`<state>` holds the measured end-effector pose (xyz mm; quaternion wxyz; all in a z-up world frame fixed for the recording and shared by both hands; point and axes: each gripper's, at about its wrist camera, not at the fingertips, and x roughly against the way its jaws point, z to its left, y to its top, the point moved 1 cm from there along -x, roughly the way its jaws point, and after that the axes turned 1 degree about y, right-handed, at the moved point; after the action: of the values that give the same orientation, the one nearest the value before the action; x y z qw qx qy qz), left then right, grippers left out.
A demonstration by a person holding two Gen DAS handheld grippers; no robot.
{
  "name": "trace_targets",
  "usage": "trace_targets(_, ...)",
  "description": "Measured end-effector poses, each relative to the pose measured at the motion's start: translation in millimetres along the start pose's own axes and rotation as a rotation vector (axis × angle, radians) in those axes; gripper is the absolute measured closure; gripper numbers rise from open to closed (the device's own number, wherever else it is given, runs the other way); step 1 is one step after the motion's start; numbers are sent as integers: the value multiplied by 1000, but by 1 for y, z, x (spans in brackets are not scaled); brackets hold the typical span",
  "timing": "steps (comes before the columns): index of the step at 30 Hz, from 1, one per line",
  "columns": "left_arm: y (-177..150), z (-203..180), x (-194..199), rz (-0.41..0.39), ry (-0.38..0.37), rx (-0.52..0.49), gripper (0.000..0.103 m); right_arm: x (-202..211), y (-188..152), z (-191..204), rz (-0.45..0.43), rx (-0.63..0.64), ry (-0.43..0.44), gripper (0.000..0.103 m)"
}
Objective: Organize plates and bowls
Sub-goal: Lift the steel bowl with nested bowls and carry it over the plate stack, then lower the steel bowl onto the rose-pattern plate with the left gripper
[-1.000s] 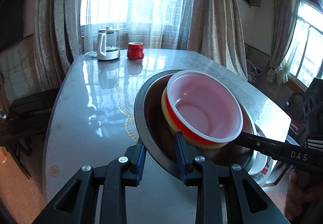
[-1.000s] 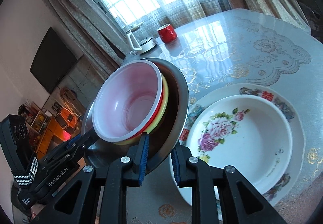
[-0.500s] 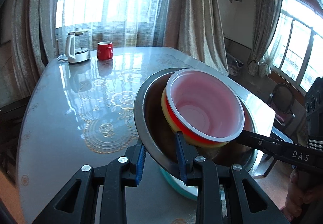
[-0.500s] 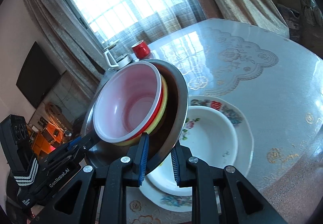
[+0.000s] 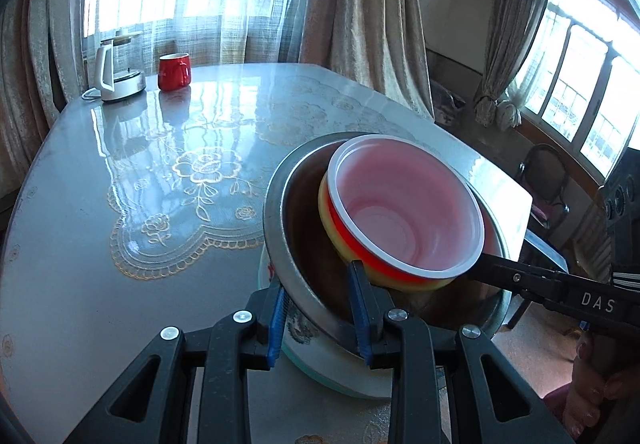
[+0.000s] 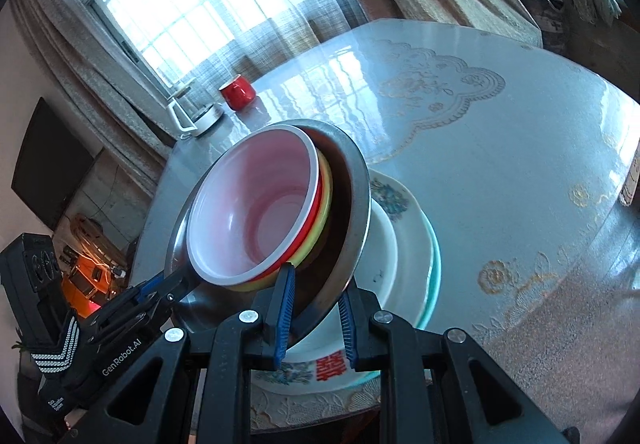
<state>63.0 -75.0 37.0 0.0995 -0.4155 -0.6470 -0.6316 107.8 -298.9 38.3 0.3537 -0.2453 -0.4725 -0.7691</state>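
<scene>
"DAS" marks the right claw (image 5: 484,264), "GenRobot.AI" the left claw (image 6: 176,280), and a red double-happiness sign the plate (image 6: 416,240).

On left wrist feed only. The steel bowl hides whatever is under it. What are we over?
Observer: A white bowl sitting in a floral plate, right under the tilted steel bowl.
Operator: Anything in that white bowl?
Observer: The part that shows is bare; the steel bowl covers the rest.
Operator: Right hand-held gripper's grip? The plastic bowls block it here.
Observer: The right hand-held gripper clamps the steel rim, one finger inside, one outside.
</scene>
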Motion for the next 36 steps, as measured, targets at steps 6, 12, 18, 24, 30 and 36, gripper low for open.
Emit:
trace_targets(6,-3,-1,-6,23,5,3,73,-2,-6,-8,31,-26,-11,82)
trace_targets(12,-7,-2,-9,39,10,3,73,-11,-6,-8,52,-40,-11,80)
trace_targets(18,-13,-3,-10,54,-4,17,73,-11,-9,-12,64,-54,-18,79)
trace_targets(24,-14,-4,-8,50,-26,30,72,-13,-9,-16,65,-93,-5,77)
trace_targets(30,-16,-4,-5,53,-46,37,70,-11,-11,-18,46,-97,5,74)
trace_targets(36,-20,-4,5,45,-55,34,69,-2,-12,-21,22,-110,13,74)
